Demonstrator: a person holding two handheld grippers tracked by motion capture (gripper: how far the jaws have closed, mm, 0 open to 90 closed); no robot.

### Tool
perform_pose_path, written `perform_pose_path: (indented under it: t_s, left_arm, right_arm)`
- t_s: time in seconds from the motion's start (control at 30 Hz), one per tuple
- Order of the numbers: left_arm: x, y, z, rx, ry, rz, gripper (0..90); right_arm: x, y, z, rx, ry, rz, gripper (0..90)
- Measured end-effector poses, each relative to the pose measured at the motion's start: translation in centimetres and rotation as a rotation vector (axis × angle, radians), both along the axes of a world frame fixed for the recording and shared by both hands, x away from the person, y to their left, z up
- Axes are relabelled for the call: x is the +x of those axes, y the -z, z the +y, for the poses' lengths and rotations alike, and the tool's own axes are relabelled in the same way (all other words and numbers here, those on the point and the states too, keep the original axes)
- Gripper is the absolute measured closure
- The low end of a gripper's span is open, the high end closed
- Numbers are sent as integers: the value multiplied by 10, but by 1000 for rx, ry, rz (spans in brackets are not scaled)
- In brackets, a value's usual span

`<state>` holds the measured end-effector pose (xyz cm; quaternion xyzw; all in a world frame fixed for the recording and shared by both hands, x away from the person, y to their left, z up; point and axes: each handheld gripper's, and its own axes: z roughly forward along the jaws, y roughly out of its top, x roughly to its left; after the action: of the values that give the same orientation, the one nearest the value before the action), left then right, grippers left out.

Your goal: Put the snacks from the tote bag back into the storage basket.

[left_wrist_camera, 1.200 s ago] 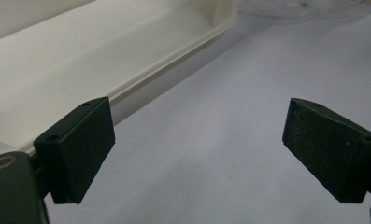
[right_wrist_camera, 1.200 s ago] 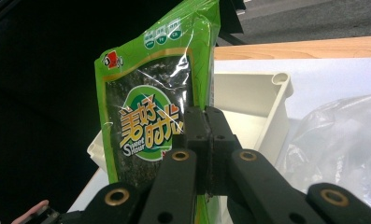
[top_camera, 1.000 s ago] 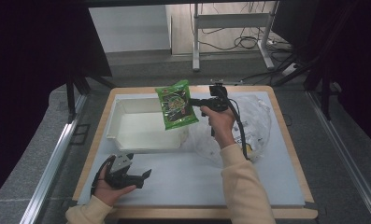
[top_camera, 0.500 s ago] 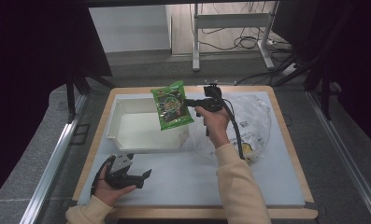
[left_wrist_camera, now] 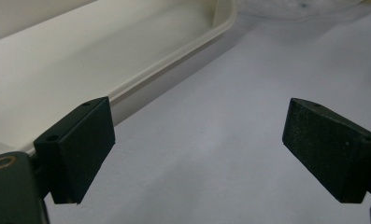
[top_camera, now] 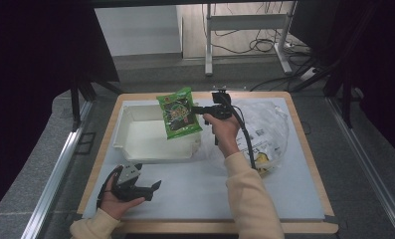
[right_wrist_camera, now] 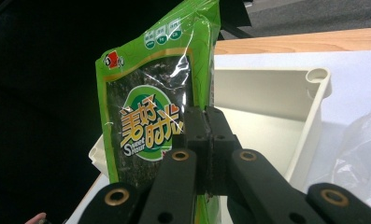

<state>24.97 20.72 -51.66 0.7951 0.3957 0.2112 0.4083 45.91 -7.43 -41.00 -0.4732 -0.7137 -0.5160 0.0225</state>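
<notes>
Holding a green snack packet [top_camera: 179,112] pinched in the right gripper [top_camera: 199,109], in the air above the white bin [top_camera: 135,149]. Resting the left gripper [top_camera: 152,186], jaws wide and empty, on the table [top_camera: 205,184]. Likely next: lowering over the bin, then releasing.

A bright green snack packet [right_wrist_camera: 155,107] is printed with a dark panel, a green-and-white round emblem, orange and yellow characters and a small red logo. The tray [top_camera: 135,149] is cream white. The table [top_camera: 264,184] is covered in pale blue-grey and edged in light wood. Black jaws are seen on the right gripper [right_wrist_camera: 205,140].
</notes>
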Motion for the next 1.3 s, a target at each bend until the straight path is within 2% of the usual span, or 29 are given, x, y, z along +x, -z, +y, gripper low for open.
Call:
perform_pose_path:
  t_s: [0.7, 1.03, 1.3]
  left_arm:
    - [0, 0, -1, 9, 6, 1, 93]
    - [0, 0, -1, 9, 6, 1, 93]
    - [0, 0, -2, 9, 10, 0, 93]
  right_arm:
    - [4, 11, 33, -23, -13, 16, 896]
    - [3, 25, 55, -33, -36, 34, 896]
    - [3, 32, 62, -38, -43, 38, 896]
